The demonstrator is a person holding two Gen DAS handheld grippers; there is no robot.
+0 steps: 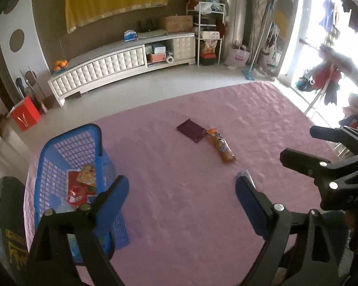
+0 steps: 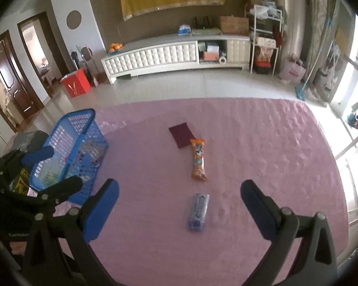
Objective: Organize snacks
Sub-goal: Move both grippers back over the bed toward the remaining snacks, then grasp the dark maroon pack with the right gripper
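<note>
Indoors, a pink cloth (image 2: 250,143) covers the surface under both claws. A blue basket (image 1: 59,147) holding snack packets lies beneath the left gripper (image 1: 181,197), whose jaws gape, empty. The right gripper (image 2: 179,205) is also spread wide, a purple packet (image 2: 198,211) lying between its fingers, untouched. Beyond it lie an orange snack (image 2: 198,159), then a maroon packet (image 2: 181,134).

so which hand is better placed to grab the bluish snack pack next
Right. The right hand-held gripper is open with the bluish pack lying between its fingers. The left hand-held gripper, also open, is nearer the blue basket.
</note>
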